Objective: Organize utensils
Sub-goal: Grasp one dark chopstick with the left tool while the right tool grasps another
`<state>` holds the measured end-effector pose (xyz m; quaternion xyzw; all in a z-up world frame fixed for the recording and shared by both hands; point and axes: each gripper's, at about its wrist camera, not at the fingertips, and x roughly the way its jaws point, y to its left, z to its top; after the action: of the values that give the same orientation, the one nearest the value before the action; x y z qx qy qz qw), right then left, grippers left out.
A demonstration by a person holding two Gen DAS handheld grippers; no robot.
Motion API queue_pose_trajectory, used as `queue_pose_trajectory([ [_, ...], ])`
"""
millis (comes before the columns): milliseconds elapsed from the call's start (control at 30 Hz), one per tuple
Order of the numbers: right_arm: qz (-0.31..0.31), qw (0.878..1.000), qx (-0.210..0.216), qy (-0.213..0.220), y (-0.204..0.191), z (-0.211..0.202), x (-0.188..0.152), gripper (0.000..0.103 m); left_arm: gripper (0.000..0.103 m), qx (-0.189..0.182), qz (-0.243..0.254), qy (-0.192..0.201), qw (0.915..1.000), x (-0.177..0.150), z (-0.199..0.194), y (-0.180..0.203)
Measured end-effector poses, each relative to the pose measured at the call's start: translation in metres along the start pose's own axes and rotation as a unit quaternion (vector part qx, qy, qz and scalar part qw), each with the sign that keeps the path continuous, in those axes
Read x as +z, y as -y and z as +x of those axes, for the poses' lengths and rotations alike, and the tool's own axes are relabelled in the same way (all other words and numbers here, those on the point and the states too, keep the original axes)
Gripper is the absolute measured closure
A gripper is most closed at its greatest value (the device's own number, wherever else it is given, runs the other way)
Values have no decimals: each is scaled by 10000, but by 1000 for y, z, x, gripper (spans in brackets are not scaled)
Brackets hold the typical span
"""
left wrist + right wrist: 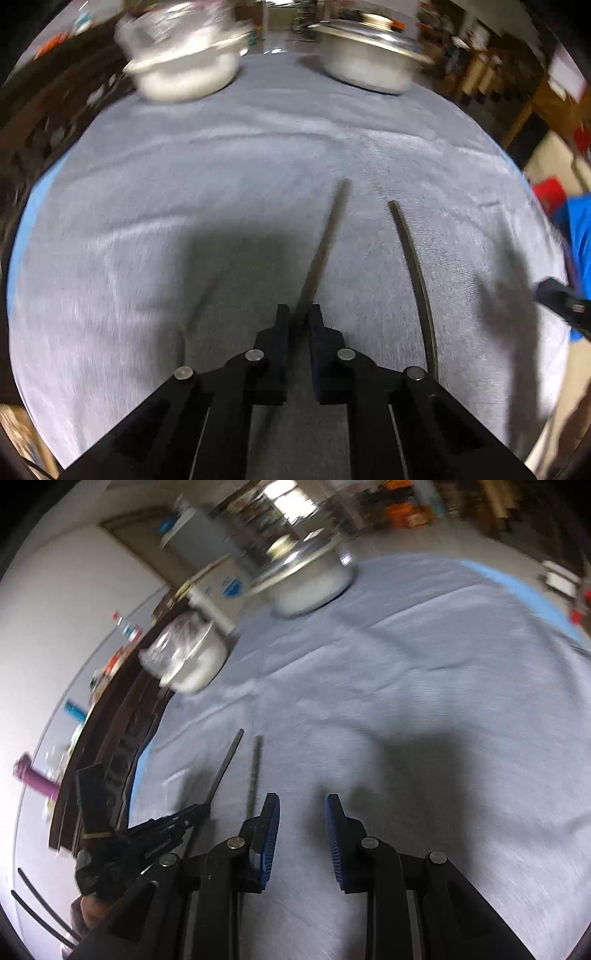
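Count of things on the grey cloth

Two long thin metal utensils show: one utensil (325, 243) runs up from between the closed tips of the left gripper (298, 314), and a second utensil (415, 280) lies just beside it on the one grey cloth (184, 184). Two lidded metal pots stand at the far edge: a left pot (181, 62) and a right pot (369, 55). Two grippers are in view, each with two fingers: the left one and the right gripper (303, 805), whose blue-padded fingers stand apart over bare cloth. One purple cylinder (35, 777) shows on the dark shelf beyond the table; the small items beside it are too blurred to count
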<state>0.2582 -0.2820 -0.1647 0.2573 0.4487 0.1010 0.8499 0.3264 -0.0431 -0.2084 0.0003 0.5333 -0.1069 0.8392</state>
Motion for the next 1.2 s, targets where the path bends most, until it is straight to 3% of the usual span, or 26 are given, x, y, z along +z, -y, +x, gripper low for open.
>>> queue_pose_trajectory([
  [133,-311,9985,-39,-441,-20,40,16,75,97,-276,-501,-211,9981,-19,-11,-10],
  [233,-504,9960,-122,-721,-37,64,27,75,97,-543,-532,-382,9964,-18,-14,-17],
  [333,-629,9935,-248,-915,-50,80,38,72,92,-376,-361,-227,9984,-2,-19,-26],
  [433,-672,9907,-406,-1114,-59,93,51,62,89,-257,-272,-150,9992,21,-23,-31],
  [600,-899,9818,-825,-1454,-75,118,65,61,89,-214,-295,-269,9990,43,-14,-41],
  [733,-1192,9688,-1293,-1748,-82,139,65,69,85,-302,-338,-350,9984,43,-17,-49],
  [867,-1493,9623,-1665,-1550,-90,144,61,92,69,-289,-234,-391,9985,53,-9,-44],
  [1033,-1597,9640,-1629,-1366,-80,138,57,96,68,-302,-94,-515,9982,64,7,-30],
  [1200,-1286,9728,-1534,-1167,-52,124,59,96,68,-152,86,-704,9974,74,29,-10],
])
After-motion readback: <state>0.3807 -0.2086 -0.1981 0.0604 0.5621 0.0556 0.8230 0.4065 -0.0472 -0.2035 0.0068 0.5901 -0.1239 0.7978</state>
